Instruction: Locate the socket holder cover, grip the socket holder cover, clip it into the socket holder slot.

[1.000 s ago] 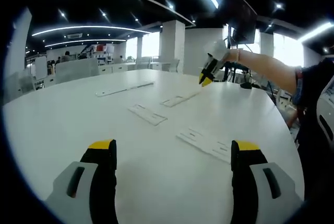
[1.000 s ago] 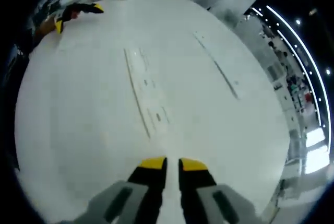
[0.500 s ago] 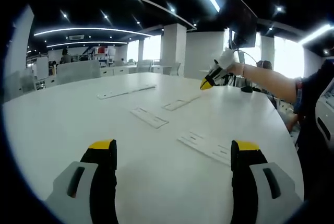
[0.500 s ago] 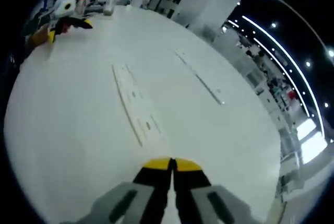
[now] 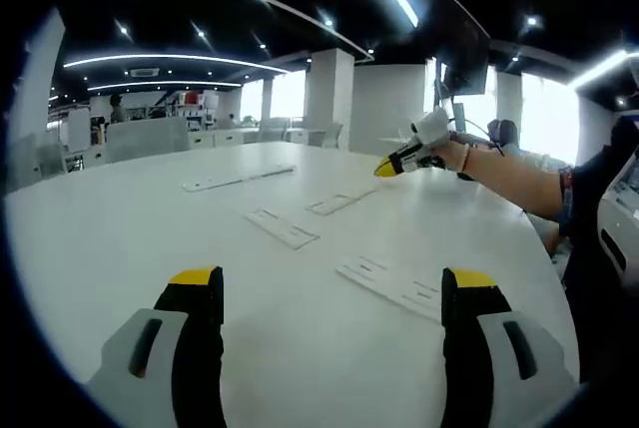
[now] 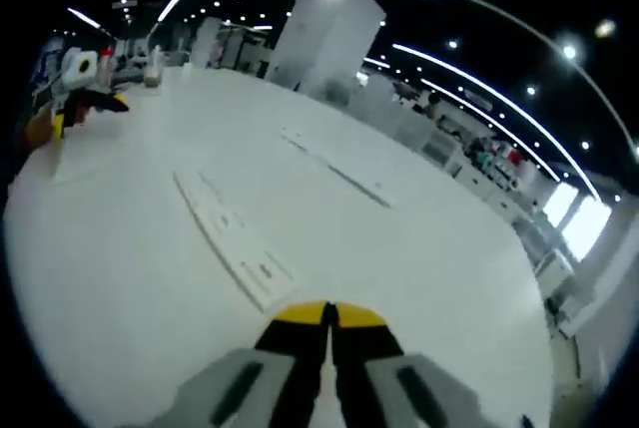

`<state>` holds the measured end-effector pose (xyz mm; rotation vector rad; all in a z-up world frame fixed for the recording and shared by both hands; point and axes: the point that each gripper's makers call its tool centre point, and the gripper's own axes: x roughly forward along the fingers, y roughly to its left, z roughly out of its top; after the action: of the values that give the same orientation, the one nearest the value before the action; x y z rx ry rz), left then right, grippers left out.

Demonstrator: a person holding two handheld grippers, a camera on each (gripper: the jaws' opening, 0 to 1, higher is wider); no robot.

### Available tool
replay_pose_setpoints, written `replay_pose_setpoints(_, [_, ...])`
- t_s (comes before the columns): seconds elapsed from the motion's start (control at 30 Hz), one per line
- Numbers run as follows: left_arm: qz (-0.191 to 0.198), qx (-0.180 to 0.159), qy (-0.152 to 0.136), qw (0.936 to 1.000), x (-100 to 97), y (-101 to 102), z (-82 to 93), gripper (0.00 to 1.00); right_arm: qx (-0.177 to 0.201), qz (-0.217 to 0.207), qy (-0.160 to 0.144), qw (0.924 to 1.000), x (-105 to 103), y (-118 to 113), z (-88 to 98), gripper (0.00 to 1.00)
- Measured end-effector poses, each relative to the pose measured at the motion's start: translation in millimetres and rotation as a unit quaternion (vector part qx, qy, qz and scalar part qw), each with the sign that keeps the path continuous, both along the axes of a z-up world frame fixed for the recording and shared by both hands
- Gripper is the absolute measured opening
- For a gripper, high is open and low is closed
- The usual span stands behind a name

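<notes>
Two grippers | left gripper (image 5: 334, 293) spread | right gripper (image 6: 326, 316) pressed together (empty), cover (image 6: 231, 238) just ahead

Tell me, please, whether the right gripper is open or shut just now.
Shut. In the right gripper view the right gripper has its yellow-tipped jaws pressed together with nothing between them, above the white table.

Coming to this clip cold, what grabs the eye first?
A big white table with flat white socket holder parts scattered across it, the nearest strip lying ahead of the open left gripper. In the right gripper view, the right gripper is shut with nothing in it, above a long strip.
</notes>
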<state>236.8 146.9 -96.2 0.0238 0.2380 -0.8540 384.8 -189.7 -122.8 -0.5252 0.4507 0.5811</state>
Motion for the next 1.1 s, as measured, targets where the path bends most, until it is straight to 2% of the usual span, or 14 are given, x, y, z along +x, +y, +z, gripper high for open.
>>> replay_pose_setpoints(0.17, [-0.001, -0.004, -0.002, 1.0, 1.4, -0.6, 0.8, 0.88, 0.037, -0.016, -0.009, 0.9992, 1.4, 8.5, 1.7, 0.04])
replay_pose_setpoints(0.3, [0.0, -0.002, 0.002, 1.0, 2.6, -0.6, -1.3, 0.88, 0.088, -0.018, -0.015, 0.9958, 2.3, 21.2, 4.2, 0.04])
replay_pose_setpoints(0.43, [-0.001, -0.002, 0.006, 1.0, 3.2, -1.3, -2.8, 0.88, 0.104, -0.033, -0.016, 0.9939, 2.8, 21.9, 5.8, 0.04])
replay_pose_setpoints(0.57, [0.001, -0.005, 0.006, 1.0, 3.8, -2.0, -1.7, 0.87, 0.143, -0.052, -0.043, 0.9874, 5.4, 18.8, 16.1, 0.04])
replay_pose_setpoints(0.63, [0.002, -0.005, 0.004, 1.0, 3.8, -2.3, -0.9, 0.87, 0.16, -0.06, -0.044, 0.9844, 6.9, 15.0, 15.8, 0.04])
replay_pose_setpoints(0.73, [0.002, -0.004, 0.002, 1.0, 3.3, -3.3, -0.2, 0.87, 0.165, -0.062, -0.043, 0.9835, 8.5, 11.8, 10.8, 0.04])
replay_pose_setpoints(0.83, [0.005, -0.002, 0.001, 1.0, 3.9, -2.7, -1.0, 0.87, 0.166, -0.06, -0.029, 0.9839, 9.0, 11.9, 1.5, 0.04])
replay_pose_setpoints(0.97, [0.005, 0.002, 0.003, 1.0, 4.6, -2.1, -2.9, 0.87, 0.165, -0.057, -0.028, 0.9842, 9.0, 13.6, 0.0, 0.04])
replay_pose_setpoints(1.1, [0.001, 0.004, 0.005, 1.0, 3.1, -3.8, -4.5, 0.87, 0.152, -0.054, -0.024, 0.9867, 9.1, 14.8, -6.8, 0.04])
